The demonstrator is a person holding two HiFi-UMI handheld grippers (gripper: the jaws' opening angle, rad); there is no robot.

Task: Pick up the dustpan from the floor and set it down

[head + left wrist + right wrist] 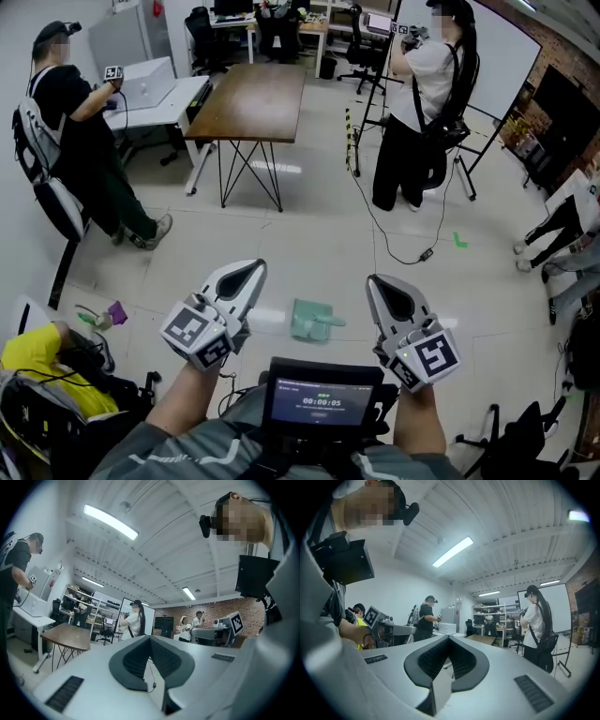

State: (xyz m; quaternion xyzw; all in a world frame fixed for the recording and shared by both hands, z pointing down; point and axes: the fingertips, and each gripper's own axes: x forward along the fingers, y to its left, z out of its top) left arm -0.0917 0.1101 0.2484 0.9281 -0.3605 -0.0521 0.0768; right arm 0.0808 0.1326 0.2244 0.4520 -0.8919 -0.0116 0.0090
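Observation:
The pale green dustpan (314, 321) lies flat on the light floor, low in the head view, between my two grippers and below them. My left gripper (257, 266) is held level to its left, jaws shut with nothing between them. My right gripper (372, 280) is level to its right, also shut and empty. Neither touches the dustpan. In the left gripper view the left gripper (150, 637) points across the room, tips together. The right gripper (449, 637) looks the same in its own view. The dustpan shows in neither gripper view.
A brown table (251, 98) on thin black legs stands ahead, a white desk (159, 98) to its left. A person in black (84, 141) is at the left and a person in white (422, 103) at the right. A black cable (394, 244) runs over the floor. A person in yellow (37, 356) crouches at lower left.

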